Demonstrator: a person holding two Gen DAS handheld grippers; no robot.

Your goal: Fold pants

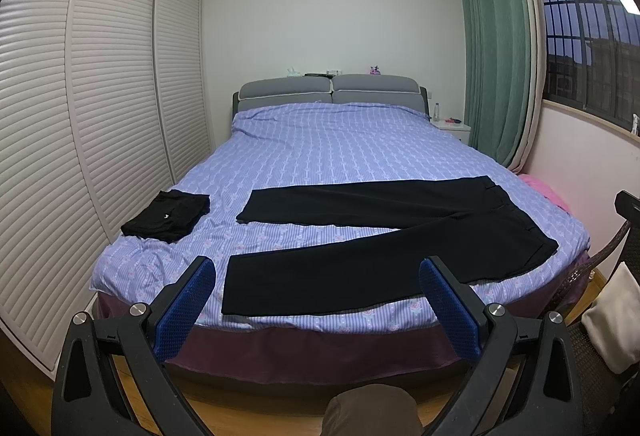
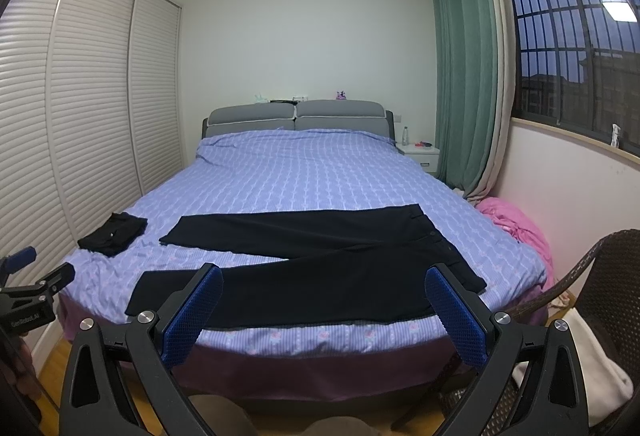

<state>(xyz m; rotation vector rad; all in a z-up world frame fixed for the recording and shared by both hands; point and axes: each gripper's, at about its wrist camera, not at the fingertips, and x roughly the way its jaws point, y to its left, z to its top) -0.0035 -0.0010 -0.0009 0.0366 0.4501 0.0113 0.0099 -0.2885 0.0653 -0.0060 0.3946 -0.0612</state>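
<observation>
the black pants point(image 1: 384, 236) lie spread flat across the near part of the bed point(image 1: 340, 148), waistband toward the right, the two legs running out to the left and splayed apart in a narrow v, the near leg ending close to the bed's near edge. left of the far leg's hem, apart from it, sits a small folded black garment point(image 1: 168, 214) on the purple patterned cover. the left gripper point(image 1: 318, 272) hangs in front of the bed's near edge, its blue-padded fingers point(image 1: 188, 300) spread wide with nothing between them, touching no cloth. the right gripper point(image 2: 324, 278) is likewise released, jaws wide apart and clear of the pants, holding nothing. beyond the bed stands a grey padded headboard point(image 1: 332, 90) against the far wall; slatted wardrobe doors point(image 1: 100, 76) run along the left, and a green curtain point(image 1: 492, 48) hangs by a barred window point(image 1: 584, 36) on the right. a wicker chair point(image 2: 592, 276) stands near right, beside a pink bundle point(image 2: 516, 224) on the floor.
</observation>
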